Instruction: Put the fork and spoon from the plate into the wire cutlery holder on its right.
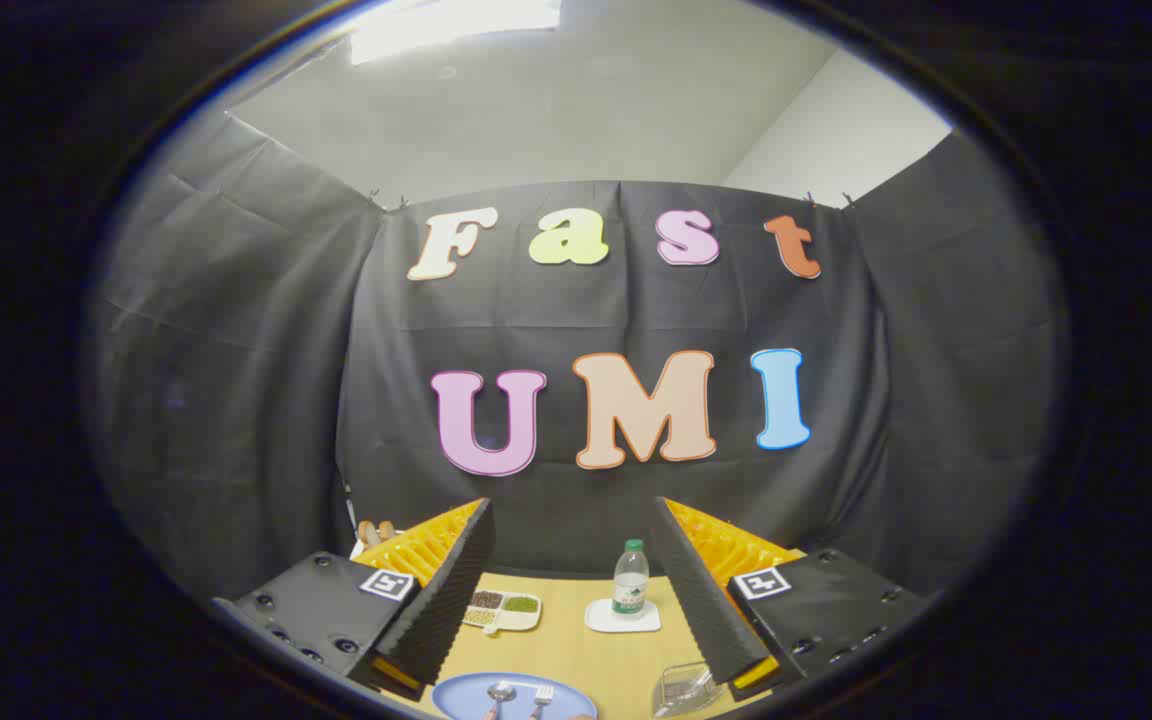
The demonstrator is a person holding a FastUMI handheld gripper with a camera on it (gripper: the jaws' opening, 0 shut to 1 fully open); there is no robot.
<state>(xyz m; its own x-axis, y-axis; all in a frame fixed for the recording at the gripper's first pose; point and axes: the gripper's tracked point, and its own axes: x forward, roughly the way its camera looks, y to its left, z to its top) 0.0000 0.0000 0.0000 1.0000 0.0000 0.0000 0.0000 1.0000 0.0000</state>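
Observation:
My gripper (573,520) is held high above the wooden table, its two fingers spread wide with nothing between them. Far below, between the fingers, lies a blue plate (456,695) with a spoon (500,692) and a fork (542,693) side by side on it, heads pointing toward the back wall. To the plate's right, close under the right finger (701,590), stands the wire cutlery holder (684,688), partly cut off.
A small water bottle (630,577) stands on a white coaster (622,618) toward the back of the table. Left of it lies a divided white dish (504,610) with beans and grains. Some small brownish items (374,531) sit beyond the left finger.

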